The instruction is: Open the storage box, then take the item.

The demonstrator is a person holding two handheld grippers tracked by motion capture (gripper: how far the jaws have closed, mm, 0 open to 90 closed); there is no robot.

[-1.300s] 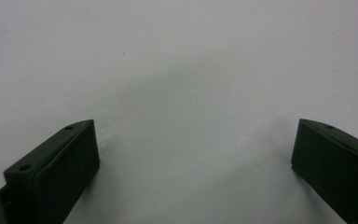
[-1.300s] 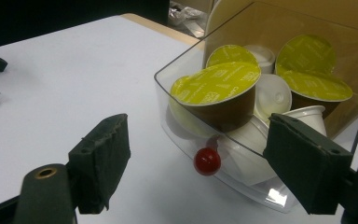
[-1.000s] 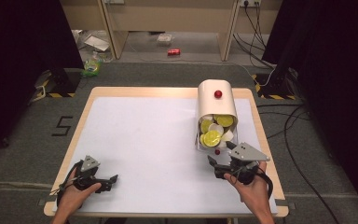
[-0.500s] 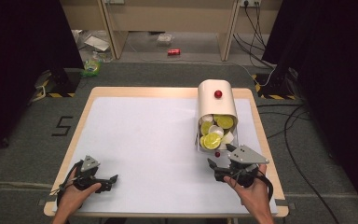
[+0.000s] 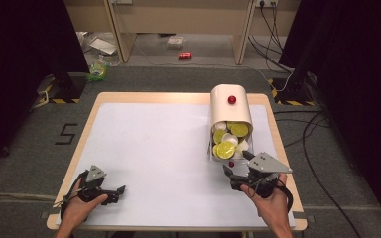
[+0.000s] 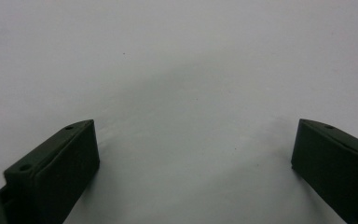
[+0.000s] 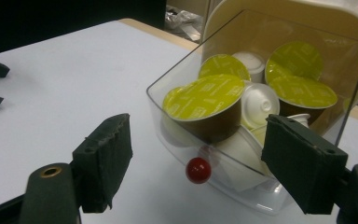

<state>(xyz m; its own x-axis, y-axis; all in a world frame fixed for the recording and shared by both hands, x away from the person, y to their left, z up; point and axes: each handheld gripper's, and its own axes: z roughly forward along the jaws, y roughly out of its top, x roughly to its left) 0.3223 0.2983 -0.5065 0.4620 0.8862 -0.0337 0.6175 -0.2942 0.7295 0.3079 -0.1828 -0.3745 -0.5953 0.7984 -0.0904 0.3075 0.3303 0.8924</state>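
Note:
A cream capsule dispenser with a red knob on top stands at the table's right side. Its clear drawer is pulled out and holds several yellow-green-lidded and white coffee capsules. A small red knob sits on the drawer's front. My right gripper is open just in front of that drawer, its jaws to either side of the knob and not touching it. My left gripper rests open at the near left of the white tabletop, with bare table between its jaws.
The white table has a wooden rim. On the floor beyond it lie a red can, a green packet and cables. Dark panels stand at both sides.
The right gripper has edged slightly closer to the drawer's front. The left gripper has stayed in place.

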